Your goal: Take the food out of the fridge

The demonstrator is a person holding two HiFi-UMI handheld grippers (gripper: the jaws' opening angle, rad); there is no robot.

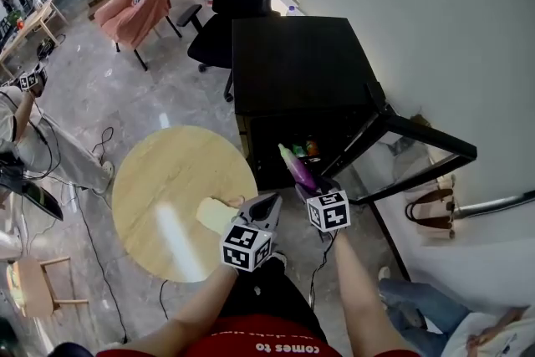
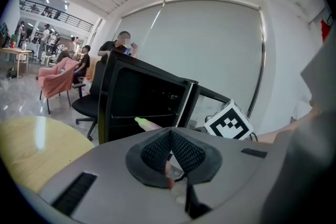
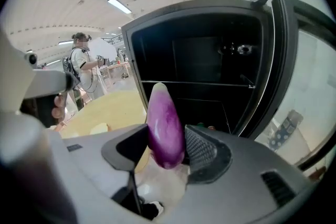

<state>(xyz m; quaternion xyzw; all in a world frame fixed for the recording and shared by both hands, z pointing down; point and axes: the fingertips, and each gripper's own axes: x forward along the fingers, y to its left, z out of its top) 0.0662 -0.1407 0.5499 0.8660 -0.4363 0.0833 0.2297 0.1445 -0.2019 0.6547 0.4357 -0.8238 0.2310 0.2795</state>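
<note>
Right tool: clamped on a purple eggplant, one jaw pressing each side of its lower end; the pale green tip points up and away toward the fridge.
Eggplant: out of the cabinet, held in the air just in front of the open compartment, between the fridge and the tabletop edge.
Left tool: jaws together, mesh pads meeting, nothing between them; it hangs over the near edge of the tabletop.
Fridge: small and black, standing against the white wall, its interior dark.
Door: swung wide open to the person's right, glass panel showing.
Left inside: small green and red items low in the compartment, too small to name.
Tabletop: round, light wood, just left of the fridge.
Pale yellow piece: lying on the tabletop near its edge, just beside the left tool.
</note>
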